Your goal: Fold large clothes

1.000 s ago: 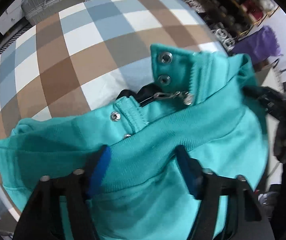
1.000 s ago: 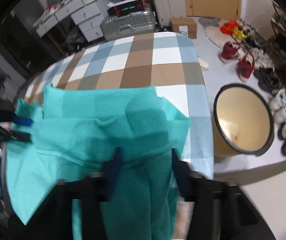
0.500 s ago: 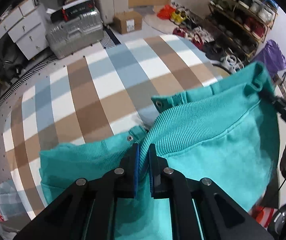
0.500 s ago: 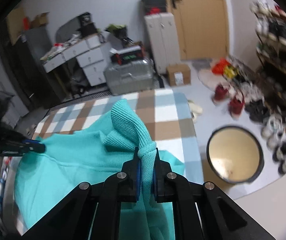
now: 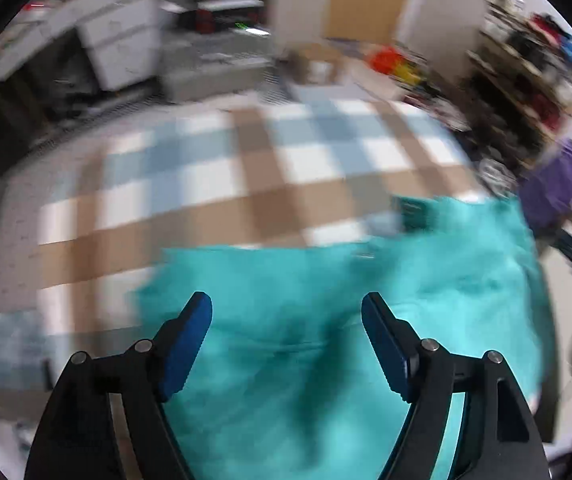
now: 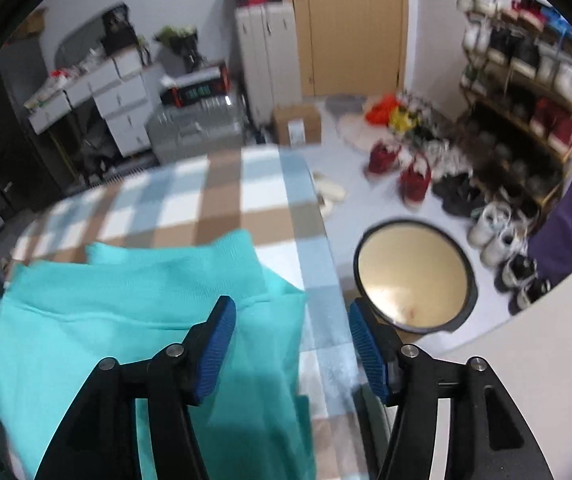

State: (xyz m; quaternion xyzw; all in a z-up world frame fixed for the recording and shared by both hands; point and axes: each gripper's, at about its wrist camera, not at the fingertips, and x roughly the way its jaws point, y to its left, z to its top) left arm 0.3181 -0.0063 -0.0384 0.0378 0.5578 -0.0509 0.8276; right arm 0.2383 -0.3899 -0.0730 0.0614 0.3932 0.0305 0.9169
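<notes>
The left gripper (image 5: 286, 312) had its jaws spread wide with nothing between the blue pads (image 5: 184, 346), and the teal garment (image 5: 326, 320) lay directly beyond and below them, blurred in the left wrist view. The right gripper (image 6: 291, 320) likewise stood with its jaws wide apart and empty; its left pad hung over the garment's right edge, while its right pad sat over the bare edge of the checked tablecloth (image 6: 222, 196). In the right wrist view the teal garment (image 6: 126, 320) was spread on the near part of the cloth, a ribbed band (image 6: 174, 256) forming its far edge and a fold line running across just below it. The cloth, in brown, white and pale blue squares, covered the surface out to its far end. Just beside the table on the right stood a round bin (image 6: 414, 276) with a dark rim. Farther out, loose shoes (image 6: 414, 180) lay scattered on the floor near a shoe rack (image 6: 526, 92), a cardboard box (image 6: 297, 123) sat by a wooden door (image 6: 350, 20), and a silver suitcase (image 6: 194, 128) rested beside white drawers (image 6: 122, 108).
</notes>
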